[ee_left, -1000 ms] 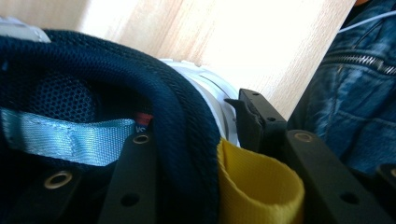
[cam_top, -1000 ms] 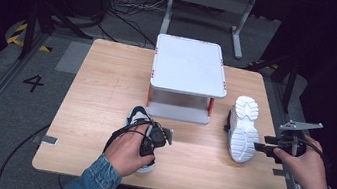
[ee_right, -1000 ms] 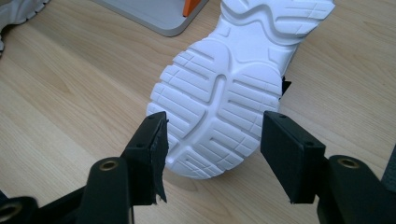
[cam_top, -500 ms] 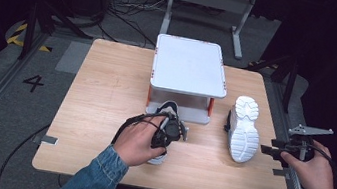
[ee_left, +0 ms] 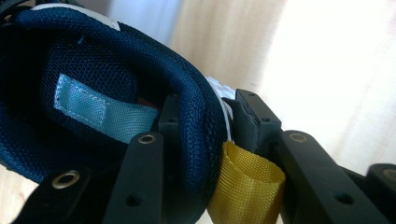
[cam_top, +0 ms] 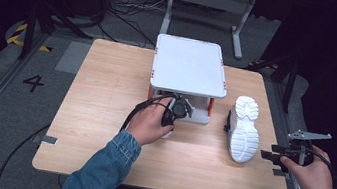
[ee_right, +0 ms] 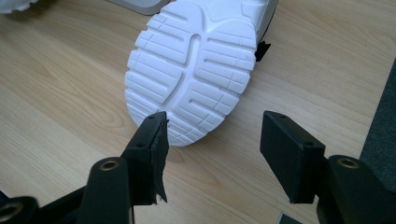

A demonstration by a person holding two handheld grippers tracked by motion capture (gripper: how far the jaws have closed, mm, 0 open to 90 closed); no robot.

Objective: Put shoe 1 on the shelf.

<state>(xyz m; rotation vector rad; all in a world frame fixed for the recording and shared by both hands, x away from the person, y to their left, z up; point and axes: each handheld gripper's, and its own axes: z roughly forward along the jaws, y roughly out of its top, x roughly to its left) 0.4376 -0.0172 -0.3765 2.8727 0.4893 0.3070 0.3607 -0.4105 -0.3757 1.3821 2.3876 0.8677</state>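
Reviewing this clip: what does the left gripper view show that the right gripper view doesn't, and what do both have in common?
Left gripper view: the left hand-held gripper shut on the navy padded collar of a shoe, with a yellow heel loop and a light blue inner tag.

Right gripper view: the right hand-held gripper open, facing the white ridged sole of another shoe lying on its side.

Both: the light wooden table.

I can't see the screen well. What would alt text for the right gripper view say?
A white shoe lies sole up on a light wooden table, its ridged tread facing the camera. In front of it the right gripper is open, its two black jaws spread wide and holding nothing.
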